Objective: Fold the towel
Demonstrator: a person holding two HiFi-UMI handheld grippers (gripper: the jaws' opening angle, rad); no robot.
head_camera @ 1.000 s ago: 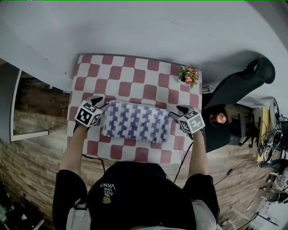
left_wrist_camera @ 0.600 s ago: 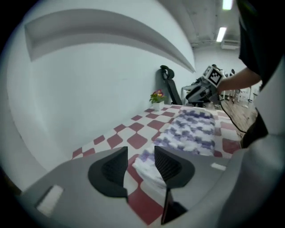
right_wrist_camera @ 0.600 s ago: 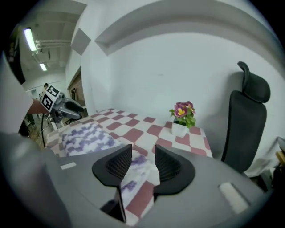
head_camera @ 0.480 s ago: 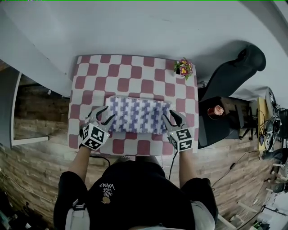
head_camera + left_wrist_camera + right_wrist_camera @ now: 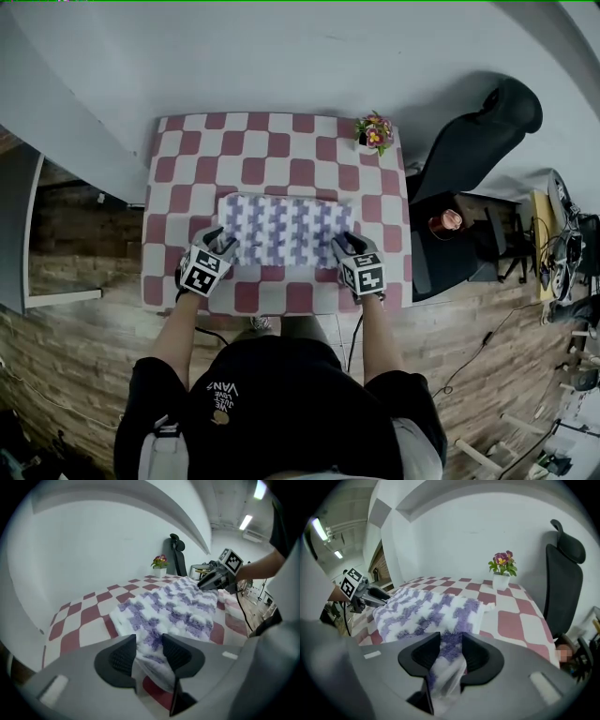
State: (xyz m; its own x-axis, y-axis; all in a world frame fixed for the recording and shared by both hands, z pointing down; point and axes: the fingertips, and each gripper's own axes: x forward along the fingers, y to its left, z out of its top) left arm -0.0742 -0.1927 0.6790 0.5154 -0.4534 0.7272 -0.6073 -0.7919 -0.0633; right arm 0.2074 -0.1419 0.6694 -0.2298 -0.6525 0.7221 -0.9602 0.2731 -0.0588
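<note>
The towel (image 5: 281,228), white with a purple pattern, lies as a wide rectangle in the middle of the red-and-white checked table (image 5: 281,150), its long sides running from 9 to 3 o'clock in the head view. At its 8 o'clock corner the left gripper (image 5: 223,242) is clenched on the cloth, and the left gripper view shows a fold of towel pinched between the two dark pads. At the 4 o'clock corner the right gripper (image 5: 343,246) grasps the towel too. Its jaws have just been closing, and the right gripper view shows the fabric bunched between them. Both corners are lifted slightly off the table. A small pot of flowers (image 5: 373,133) stands at 1 o'clock from the towel, well apart, on the table's far corner. A black chair (image 5: 473,141) stands off the table at 2 o'clock.
</note>
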